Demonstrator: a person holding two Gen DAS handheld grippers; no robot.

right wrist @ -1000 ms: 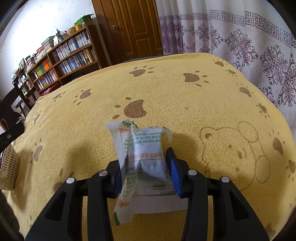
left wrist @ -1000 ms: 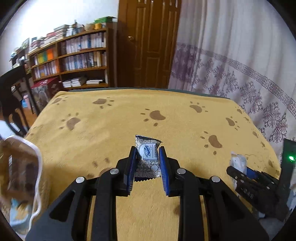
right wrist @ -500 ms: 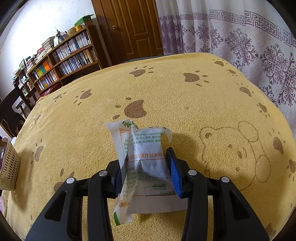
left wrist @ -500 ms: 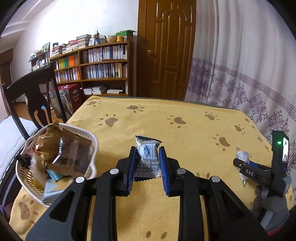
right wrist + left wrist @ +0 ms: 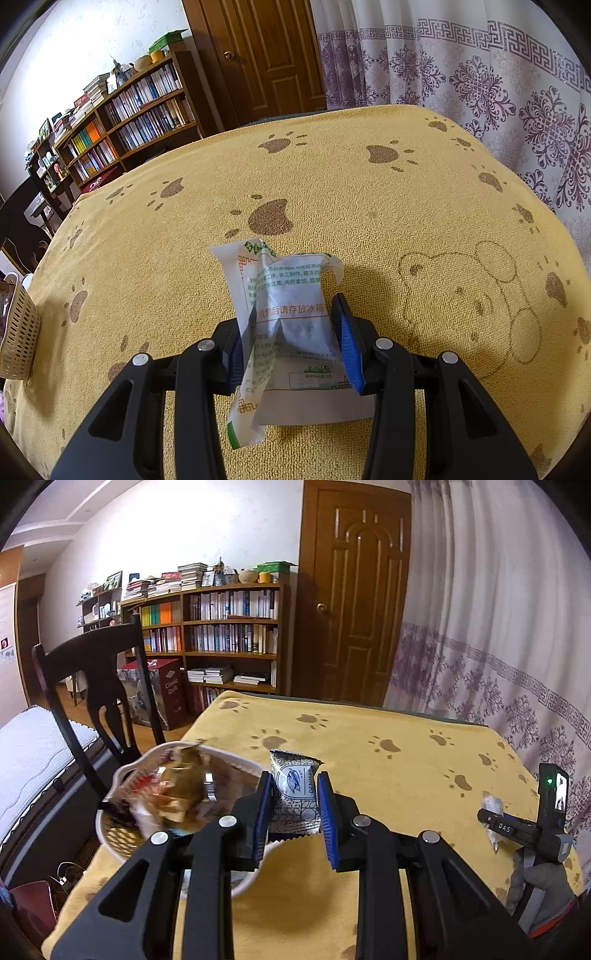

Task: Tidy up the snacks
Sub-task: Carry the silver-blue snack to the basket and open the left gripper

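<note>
The left claw (image 5: 293, 805) was closed on a small patterned snack packet (image 5: 295, 794), its blue pads (image 5: 263, 808) pressing the packet's two side edges so that the packet stood upright with its printed face toward the camera. This edge grip appeared chosen to keep the flat packet from folding and to let it fall straight when the pads part. The packet was held clear of the yellow paw-print tabletop (image 5: 388, 771), just beside the white basket (image 5: 110, 834) at 9 o'clock in the left wrist view. The basket sat at the tabletop's near-left edge and already held several wrapped snacks (image 5: 181, 794), blurred in this view; it was judged to be the collection point, so the left claw's packet was near its destination but not yet over the opening.

The right claw (image 5: 293, 332) was closed on a white printed pouch (image 5: 288, 317), pinched at mid-height, with the lower part of the pouch resting on the tabletop. The low hold suggested this pouch was being kept ready while the left side finished first. In the right wrist view the basket lay at 9 o'clock, well apart from the pouch
</note>
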